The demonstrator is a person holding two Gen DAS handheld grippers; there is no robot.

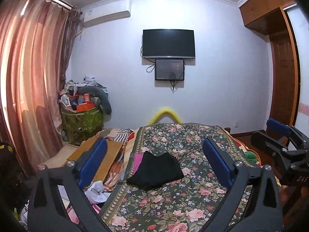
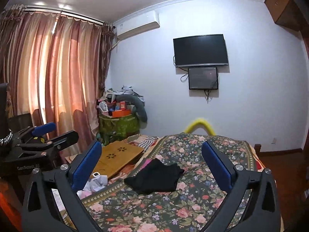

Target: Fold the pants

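Observation:
Black pants (image 1: 155, 171) lie folded into a small bundle on the floral bedspread (image 1: 193, 199); the right wrist view shows the same pants (image 2: 156, 177) ahead on the bedspread (image 2: 154, 210). My left gripper (image 1: 155, 150) hangs above and short of the bundle, open, blue pads wide apart with nothing between them. My right gripper (image 2: 152, 152) is likewise open and empty, held back from the pants. Each gripper shows in the other's view: the right gripper (image 1: 278, 135) at the right edge, the left gripper (image 2: 50, 133) at the left edge.
A wooden lap board (image 2: 117, 158) and crumpled cloths (image 2: 96, 181) lie left of the bedspread. A green bin piled with boxes and clothes (image 1: 83, 106) stands by the curtain (image 1: 34, 77). A wall TV (image 1: 168, 43) hangs ahead; a wooden wardrobe (image 1: 283, 81) stands right.

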